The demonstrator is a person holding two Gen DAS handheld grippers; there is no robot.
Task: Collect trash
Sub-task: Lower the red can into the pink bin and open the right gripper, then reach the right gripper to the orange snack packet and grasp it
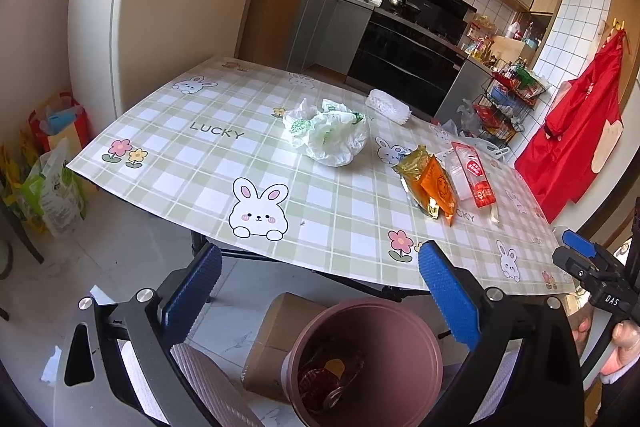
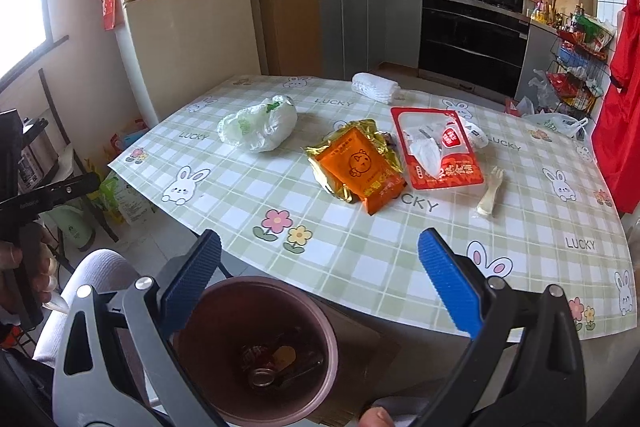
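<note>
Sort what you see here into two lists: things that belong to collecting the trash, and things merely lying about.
Belongs to the job:
- crumpled white plastic bag
- orange and gold foil snack wrapper
- red and clear food pouch
- white foam net sleeve
- small cream plastic fork
- round brown waste bin

Lying about:
- cream fridge
- red apron
- wire rack

Both wrist views face down across table [image 1: 320, 211], bin [image 2: 256, 351].

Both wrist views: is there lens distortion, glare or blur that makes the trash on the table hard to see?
Left wrist view: strong fisheye bending curves the table edge, with dark corners; the orange packet stays sharp. Right wrist view: same bending, a blown-out window at upper left, glare on the packet's gold foil; no motion blur.
</note>
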